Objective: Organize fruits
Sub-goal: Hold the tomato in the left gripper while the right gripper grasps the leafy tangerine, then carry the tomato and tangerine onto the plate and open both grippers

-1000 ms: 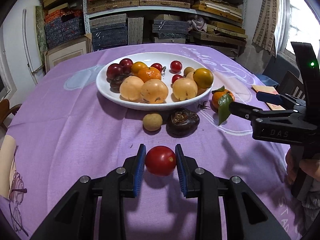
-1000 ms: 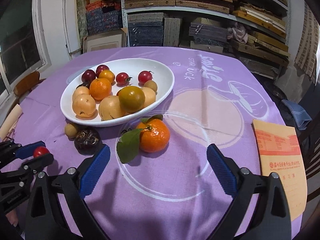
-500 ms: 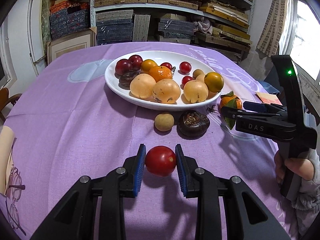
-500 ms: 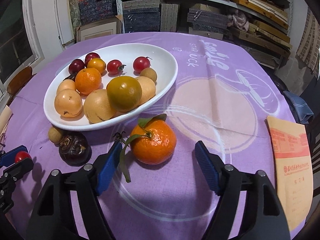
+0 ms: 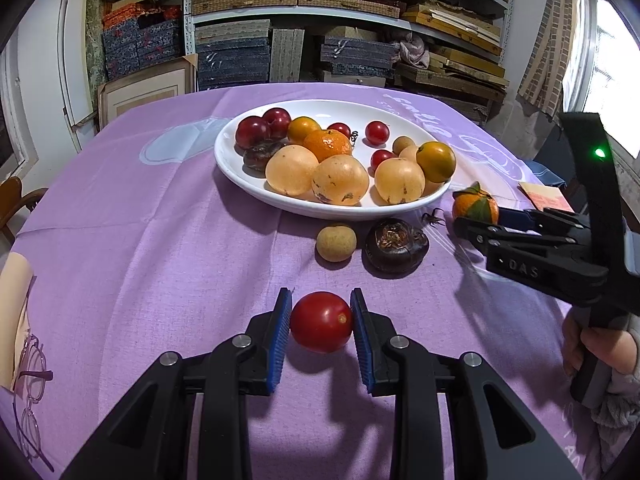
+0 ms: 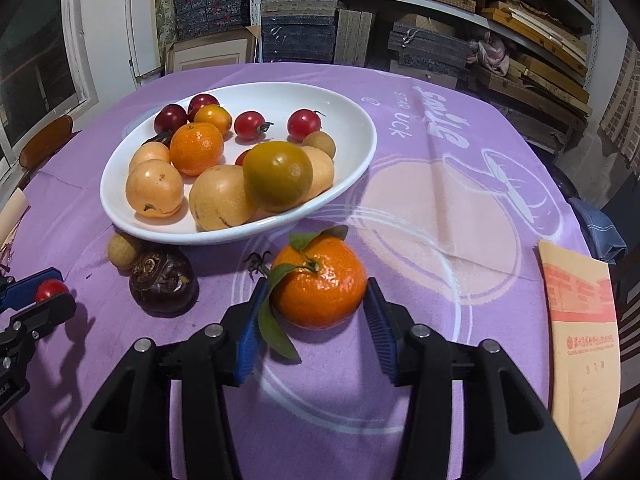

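Two grippers work over a table with a purple cloth (image 5: 140,240). The left gripper (image 5: 321,334) has its blue pads clamped on a red tomato (image 5: 321,322), one pad on each side of it, near the front edge of the table. The right gripper (image 6: 315,320) has just been closing its jaws around an orange (image 6: 320,284) with green leaves; the orange is between the pads. The left pad touches a leaf and the right pad is at the skin of the fruit, but I cannot tell if they press it already. The orange sits on the cloth just beside the front rim of the white plate (image 6: 348,120).

The plate is in the middle of the table and holds many fruits: pale yellow round ones at its front, an orange and a green-orange citrus behind them, dark red plums at its far left, and small red tomatoes toward the back. On the cloth, just before the plate's front rim, lie a small tan fruit (image 5: 336,243) and a dark brown fruit (image 5: 396,245), close together. A yellow envelope (image 6: 580,332) lies at the right edge of the table. Glasses (image 5: 30,384) lie at the left edge.
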Demonstrator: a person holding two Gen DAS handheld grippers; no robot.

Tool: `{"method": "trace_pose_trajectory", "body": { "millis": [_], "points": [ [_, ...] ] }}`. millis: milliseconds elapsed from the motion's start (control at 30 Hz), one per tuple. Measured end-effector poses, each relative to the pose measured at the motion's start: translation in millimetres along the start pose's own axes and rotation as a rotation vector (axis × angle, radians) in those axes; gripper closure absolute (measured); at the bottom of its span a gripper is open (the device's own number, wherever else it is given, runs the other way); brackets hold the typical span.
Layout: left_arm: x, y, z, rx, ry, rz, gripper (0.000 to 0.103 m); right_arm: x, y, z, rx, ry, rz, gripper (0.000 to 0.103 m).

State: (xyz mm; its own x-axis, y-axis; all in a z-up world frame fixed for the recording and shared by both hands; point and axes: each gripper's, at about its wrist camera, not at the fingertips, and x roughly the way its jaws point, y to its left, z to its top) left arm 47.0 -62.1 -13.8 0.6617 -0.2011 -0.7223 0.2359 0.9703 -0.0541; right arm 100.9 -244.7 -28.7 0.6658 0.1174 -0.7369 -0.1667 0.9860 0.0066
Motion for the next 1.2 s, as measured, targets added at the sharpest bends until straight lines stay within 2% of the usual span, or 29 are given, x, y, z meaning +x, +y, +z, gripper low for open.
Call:
{"method": "trace_pose_trajectory", "body": {
  "millis": [133, 233, 433, 533, 700, 900, 1200],
  "points": [
    [-7, 5, 9, -0.013, -0.028, 0.019, 0.073, -28, 1, -4, 0.014, -0.052, 0.025, 0.056],
    [-14, 10, 27, -0.006, -0.055, 0.032, 0.073, -52, -1, 5, 0.021, -0.103, 0.041, 0.056],
    [-13, 19, 88, 0.016, -0.094, 0.083, 0.073, -71, -9, 64, 0.023, -0.157, 0.034, 0.056],
    [0, 24, 118, -0.011, -0.094, 0.086, 0.073, -57, -14, 98, 0.043, -0.136, 0.055, 0.056],
    [35, 20, 145, -0.014, -0.065, 0.102, 0.073, -13, -1, 128, 0.017, -0.07, 0.052, 0.056],
    [77, 24, 155, -0.035, -0.005, 0.111, 0.073, 32, 18, 132, -0.011, -0.006, 0.06, 0.056],
    [94, 27, 150, -0.034, -0.002, 0.131, 0.073, 50, 15, 125, -0.019, 0.01, 0.048, 0.056]
  ]
}}
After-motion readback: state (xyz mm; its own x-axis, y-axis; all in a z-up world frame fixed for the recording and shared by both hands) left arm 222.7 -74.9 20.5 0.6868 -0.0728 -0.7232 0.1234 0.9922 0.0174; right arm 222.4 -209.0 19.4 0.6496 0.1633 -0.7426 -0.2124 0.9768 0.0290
